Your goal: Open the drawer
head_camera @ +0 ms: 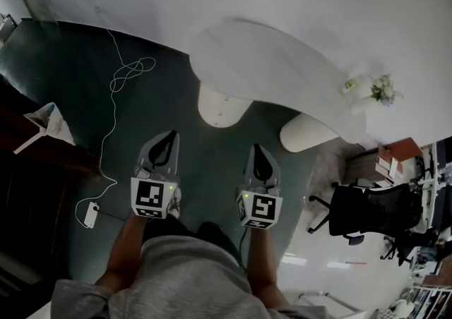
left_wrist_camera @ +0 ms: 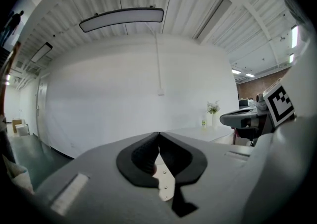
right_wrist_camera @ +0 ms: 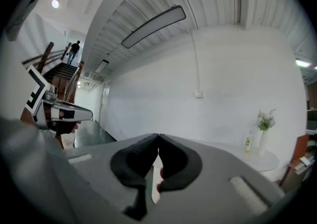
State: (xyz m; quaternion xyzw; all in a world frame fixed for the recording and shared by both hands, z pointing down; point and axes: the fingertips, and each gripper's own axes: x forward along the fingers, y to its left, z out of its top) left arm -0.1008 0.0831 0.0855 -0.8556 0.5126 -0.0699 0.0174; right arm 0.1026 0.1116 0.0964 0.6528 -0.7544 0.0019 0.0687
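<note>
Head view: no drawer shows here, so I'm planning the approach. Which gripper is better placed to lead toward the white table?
Right, by a little. The right gripper appears nearer the white table than the left gripper, and its own view has the tabletop ahead. Both are shut and empty.

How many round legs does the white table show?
2: one leg under the table's left part, the other leg further right, toward the flowers. Others may be hidden.

Left gripper (left_wrist_camera: pixel 158 134) with jaws together, empty, white wall (left_wrist_camera: pixel 114 94) ahead, flower vase (left_wrist_camera: pixel 213 110) on white table (left_wrist_camera: pixel 198 132) — right gripper (left_wrist_camera: pixel 227 117) alongside
</note>
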